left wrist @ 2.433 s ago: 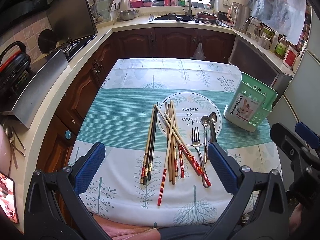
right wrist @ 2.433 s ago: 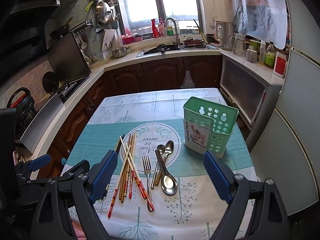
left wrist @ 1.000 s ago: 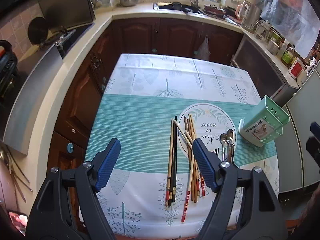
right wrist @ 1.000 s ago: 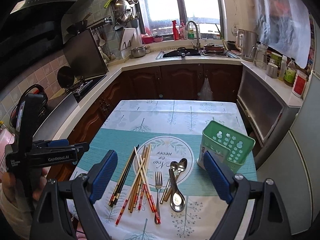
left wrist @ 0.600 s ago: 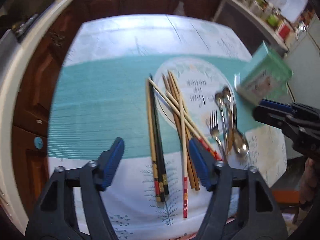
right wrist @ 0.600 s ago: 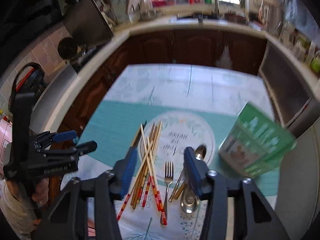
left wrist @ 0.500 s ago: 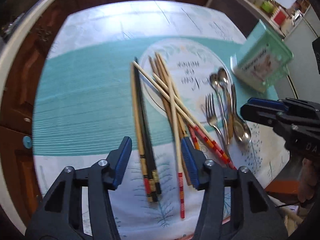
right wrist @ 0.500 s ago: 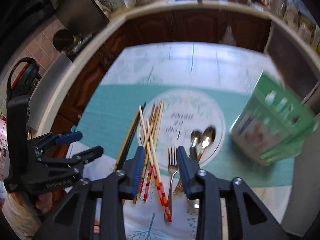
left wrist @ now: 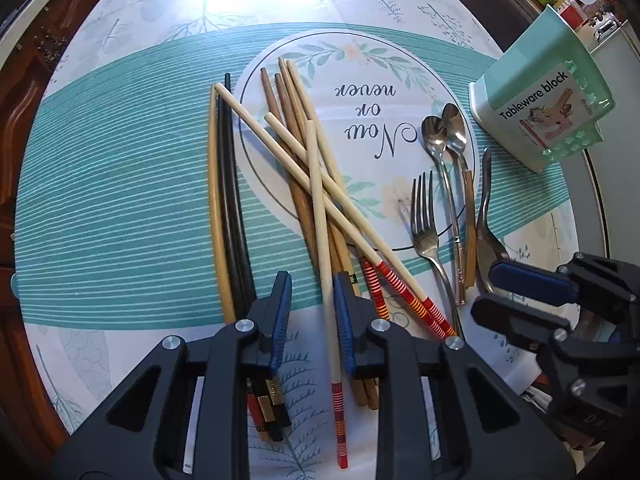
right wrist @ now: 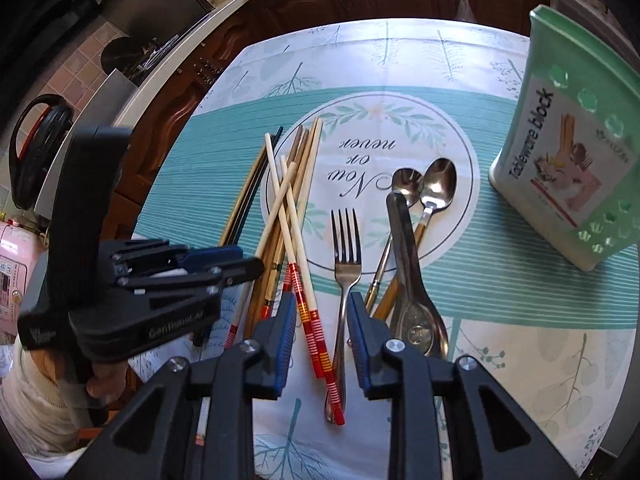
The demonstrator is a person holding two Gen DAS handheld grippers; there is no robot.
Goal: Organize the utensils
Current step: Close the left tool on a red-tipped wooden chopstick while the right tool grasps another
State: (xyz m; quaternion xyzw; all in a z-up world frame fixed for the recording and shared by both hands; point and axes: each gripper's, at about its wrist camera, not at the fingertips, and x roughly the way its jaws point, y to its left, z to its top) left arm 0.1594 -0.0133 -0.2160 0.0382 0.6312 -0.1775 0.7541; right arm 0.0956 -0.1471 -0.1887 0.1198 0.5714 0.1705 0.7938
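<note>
Several chopsticks lie in a loose pile on the tablecloth, beside a steel fork, two teaspoons and a larger spoon. My left gripper hangs low over the chopsticks' near ends, jaws partly open around one pale chopstick, not gripping it. My right gripper hovers partly open over the fork's handle and two red-banded chopsticks. A green cutlery holder stands at the right.
The table carries a teal and white cloth with a round printed motif. Brown kitchen cabinets and a counter lie beyond its far edge. A stove and pans stand at the left.
Both grippers have dropped from high above the table to just over the utensils and their jaws have narrowed. The utensils have not moved.
</note>
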